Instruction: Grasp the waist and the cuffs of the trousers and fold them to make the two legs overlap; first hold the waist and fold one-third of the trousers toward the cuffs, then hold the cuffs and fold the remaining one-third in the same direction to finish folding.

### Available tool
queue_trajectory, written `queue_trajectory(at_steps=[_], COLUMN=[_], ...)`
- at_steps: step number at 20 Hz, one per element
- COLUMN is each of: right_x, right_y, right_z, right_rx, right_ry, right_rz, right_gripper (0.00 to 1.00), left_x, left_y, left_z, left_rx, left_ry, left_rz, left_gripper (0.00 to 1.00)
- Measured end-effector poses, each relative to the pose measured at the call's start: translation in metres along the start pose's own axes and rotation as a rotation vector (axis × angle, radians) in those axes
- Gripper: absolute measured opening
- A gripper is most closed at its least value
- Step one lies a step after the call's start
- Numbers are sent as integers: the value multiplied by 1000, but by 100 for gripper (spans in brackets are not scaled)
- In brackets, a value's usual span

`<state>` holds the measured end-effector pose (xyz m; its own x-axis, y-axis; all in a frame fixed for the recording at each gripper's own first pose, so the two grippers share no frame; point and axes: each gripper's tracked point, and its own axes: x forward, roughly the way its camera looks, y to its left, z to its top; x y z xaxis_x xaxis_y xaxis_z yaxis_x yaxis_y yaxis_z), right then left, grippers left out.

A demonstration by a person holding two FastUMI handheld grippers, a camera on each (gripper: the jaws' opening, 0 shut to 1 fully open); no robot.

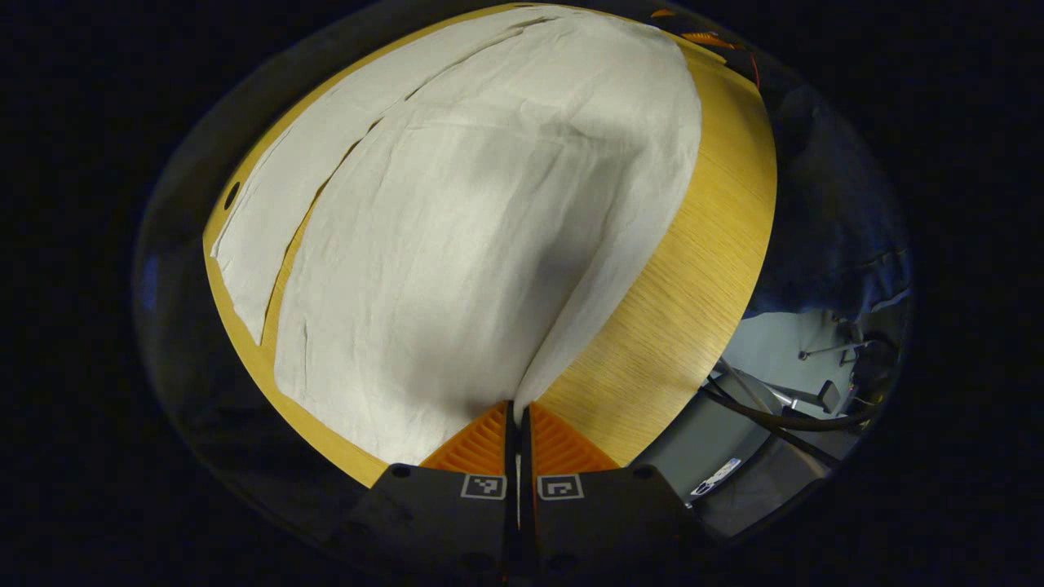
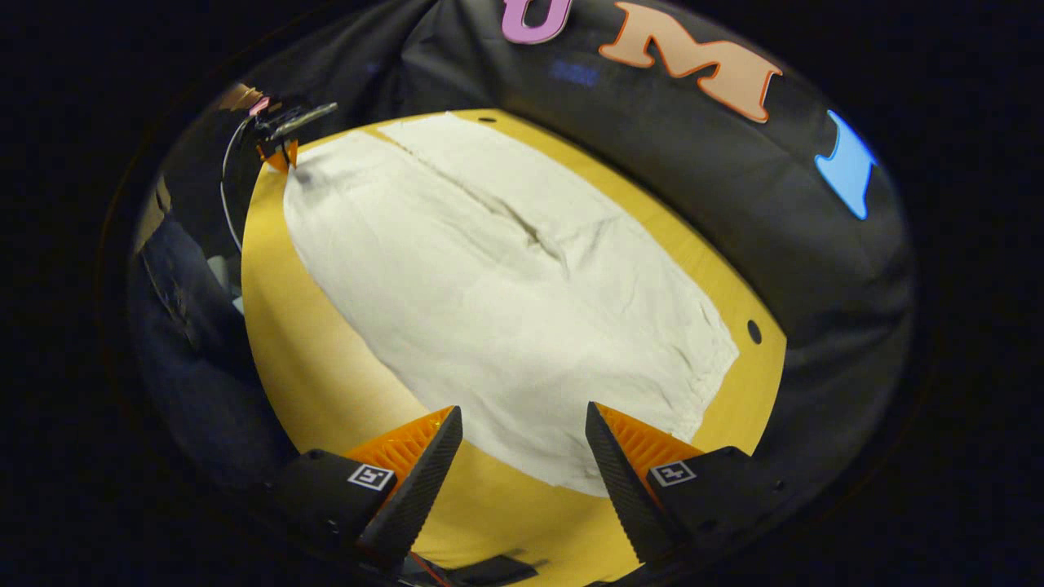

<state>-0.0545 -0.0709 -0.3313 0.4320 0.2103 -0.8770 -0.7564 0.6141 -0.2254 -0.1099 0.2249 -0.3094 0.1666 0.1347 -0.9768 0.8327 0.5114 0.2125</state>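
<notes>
Between the closed fingers of the left gripper [image 1: 517,420] sits a pinched edge of the trousers [image 1: 457,244], which lie flat on the table [image 1: 693,269], their long axis running away from it. Ahead of the right gripper [image 2: 522,444], fingers spread wide, the near end lies ungrasped. Lifting one-handed would likely skew the legs' overlap.

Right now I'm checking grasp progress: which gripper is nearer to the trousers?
Left. The left gripper is shut on an edge of the trousers; the right gripper hovers open just above their other end, apart from the cloth.
</notes>
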Motion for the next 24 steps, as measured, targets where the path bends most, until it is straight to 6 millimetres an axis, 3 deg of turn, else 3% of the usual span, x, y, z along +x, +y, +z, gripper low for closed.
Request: queue_trajectory(at_steps=[3, 8, 11, 14, 15, 16, 17, 18, 19, 24], right_x=[18, 43, 47, 49, 48, 49, 48, 50, 50, 53], right_y=[-15, -13, -11, -12, -12, -12, -12, -12, -12, -21], right_z=[-34, -59, -58, -60, -57, -59, -59, -59, -58, -58], right_rx=[-49, -113, -110, -91, -100, -96, -89, -87, -86, -68], right_ry=[107, 217, 242, 270, 272, 281, 293, 304, 314, 364], right_rz=[60, 160, 208, 233, 233, 231, 227, 224, 221, 184], right_gripper=[98, 98, 91, 93, 87, 92, 93, 87, 91, 53], left_x=[1, 0, 0, 1, 1, 1, 2, 2, 2, 2], left_y=[1, 0, -1, 0, 0, 0, 1, 0, 0, -1], left_z=[-1, -1, -2, -2, -1, -1, -1, -1, 0, 1], left_rx=[-26, -43, -45, -35, -28, -24, -23, -26, -28, -21], left_ry=[22, 49, 56, 58, 57, 58, 56, 57, 55, 53], left_rz=[17, 40, 46, 53, 53, 52, 49, 45, 41, 33], left_gripper=[0, 0, 0, 0, 0, 0, 0, 0, 0, 0])
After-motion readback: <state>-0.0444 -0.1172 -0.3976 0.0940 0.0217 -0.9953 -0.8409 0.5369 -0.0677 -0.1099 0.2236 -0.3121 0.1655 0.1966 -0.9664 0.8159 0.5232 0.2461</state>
